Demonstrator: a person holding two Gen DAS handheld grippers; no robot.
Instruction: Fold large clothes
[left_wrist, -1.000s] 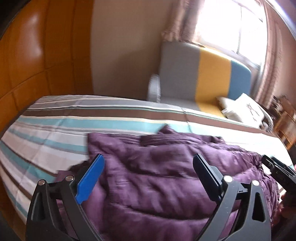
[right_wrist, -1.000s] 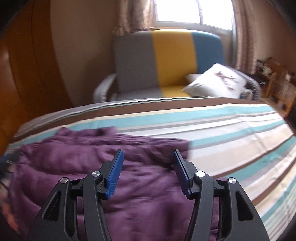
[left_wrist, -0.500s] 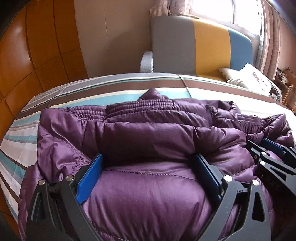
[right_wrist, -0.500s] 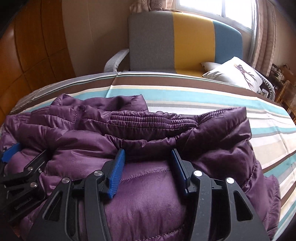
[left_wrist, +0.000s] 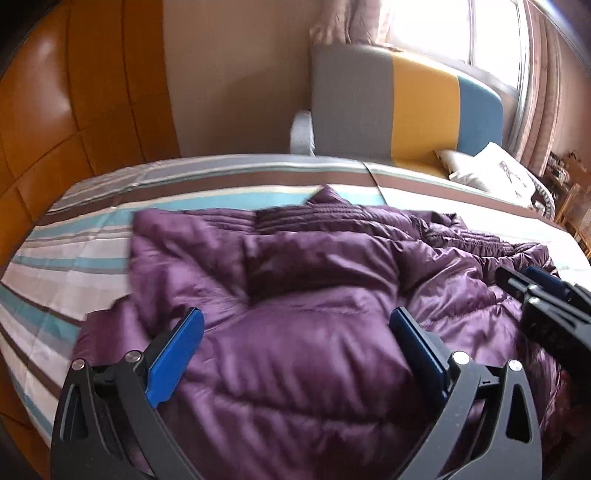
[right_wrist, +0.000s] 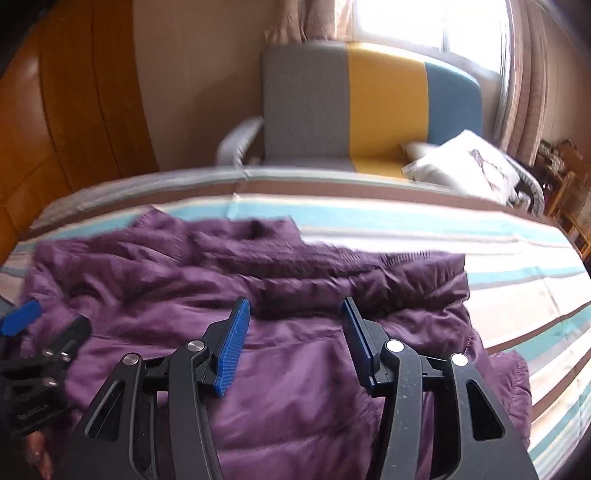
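Purple jacket (left_wrist: 295, 332) bunched on striped bed (left_wrist: 74, 258), part-folded. Left tool (left_wrist: 295, 332) and right tool (right_wrist: 295, 328) both open, empty, hovering near edge, likely to regrip.

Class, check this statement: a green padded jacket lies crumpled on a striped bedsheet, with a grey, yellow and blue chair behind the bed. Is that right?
Not quite. The jacket is purple, not green, as both wrist views show. The rest holds: it lies crumpled on the striped bedsheet, and the grey, yellow and blue chair stands behind the bed.
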